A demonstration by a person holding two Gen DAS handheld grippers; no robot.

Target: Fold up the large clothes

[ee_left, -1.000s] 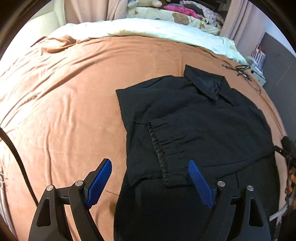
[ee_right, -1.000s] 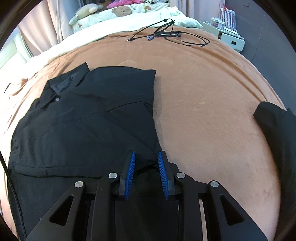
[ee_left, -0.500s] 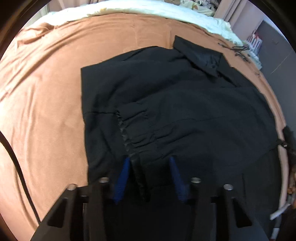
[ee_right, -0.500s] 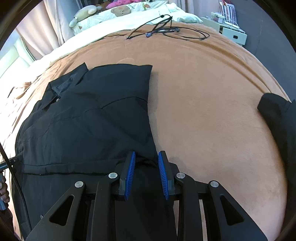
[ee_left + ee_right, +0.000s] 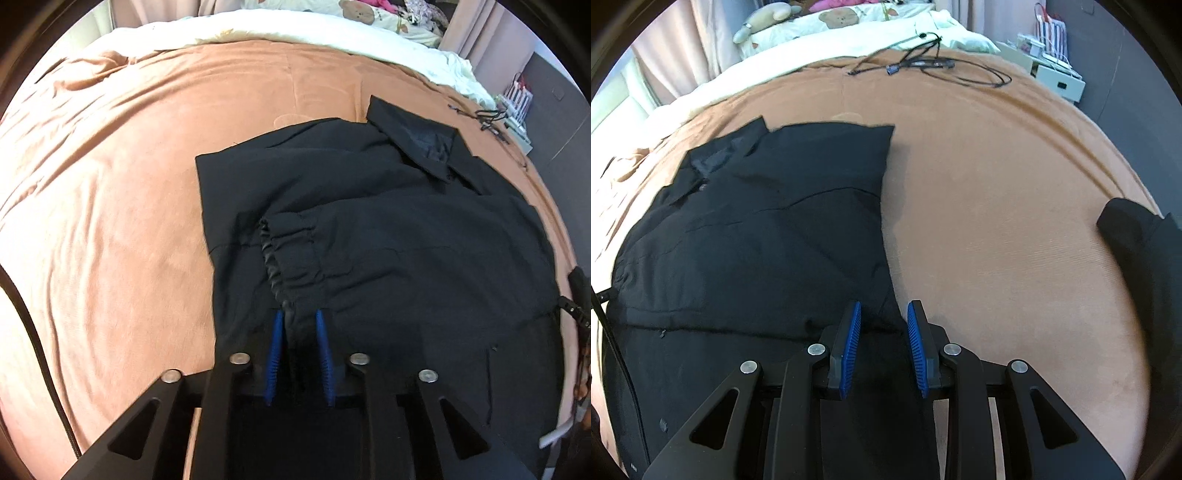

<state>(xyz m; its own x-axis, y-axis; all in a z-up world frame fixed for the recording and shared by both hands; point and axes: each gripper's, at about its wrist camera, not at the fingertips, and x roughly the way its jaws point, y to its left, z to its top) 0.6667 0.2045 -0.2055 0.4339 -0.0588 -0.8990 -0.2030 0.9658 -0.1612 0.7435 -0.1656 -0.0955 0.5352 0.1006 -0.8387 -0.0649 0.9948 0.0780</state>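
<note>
A black jacket (image 5: 388, 221) lies spread on the brown blanket (image 5: 110, 184), collar (image 5: 417, 136) at the far side. One sleeve is folded across the body, with its gathered cuff (image 5: 288, 251) near me. My left gripper (image 5: 299, 314) is at the near end of that cuff. Its jaws are closing, with bunched black fabric pinched between the blue pads. In the right wrist view the jacket (image 5: 757, 221) fills the left half. My right gripper (image 5: 884, 304) sits at its near right edge, pads narrow with a fold of the black fabric between them.
Black cables (image 5: 923, 62) lie on the far part of the blanket. Another dark garment (image 5: 1137, 251) rests at the right edge of the bed. A white quilt (image 5: 295, 33) and plush toys line the head end. A white box (image 5: 1060, 81) stands beside the bed.
My left gripper came down onto the sleeve cuff and its jaws went from wide open to narrow around the fabric. The right gripper stayed in place on the jacket's edge.
</note>
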